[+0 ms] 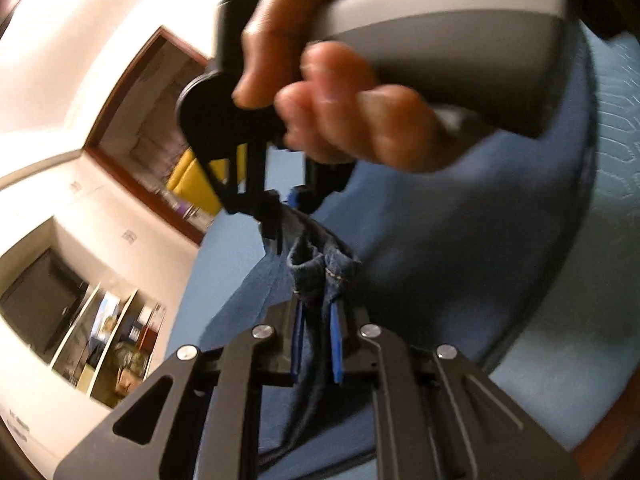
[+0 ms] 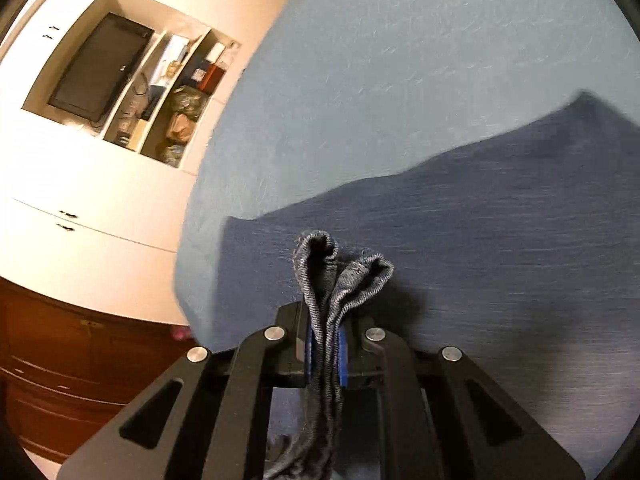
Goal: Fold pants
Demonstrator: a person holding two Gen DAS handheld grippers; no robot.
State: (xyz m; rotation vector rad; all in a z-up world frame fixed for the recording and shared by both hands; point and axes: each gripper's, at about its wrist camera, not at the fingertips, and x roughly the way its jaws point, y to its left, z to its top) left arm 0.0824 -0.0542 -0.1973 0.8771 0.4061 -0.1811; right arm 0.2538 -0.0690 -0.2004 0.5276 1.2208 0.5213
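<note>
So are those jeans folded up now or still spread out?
Mostly spread. The jeans lie flat across the blue bedcover, with bunched hems pinched in the right gripper and left gripper.

You've got cream walls [image 1: 80, 60] w/ a recessed niche holding a dark TV [image 2: 100, 66] & cluttered shelves [image 2: 176, 92], a wood-framed doorway [image 1: 132, 92], yellow furniture [image 1: 196, 182] beyond, dark wood drawers [image 2: 60, 360] below.

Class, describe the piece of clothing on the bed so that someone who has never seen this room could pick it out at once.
Start at the wide pale blue bed cover that fills the right wrist view. Across it spreads a pair of dark blue denim pants. Unlike the smooth cover, they are darker, with stitched hems, and bunched folds are pinched in the right claw and the left claw.
</note>
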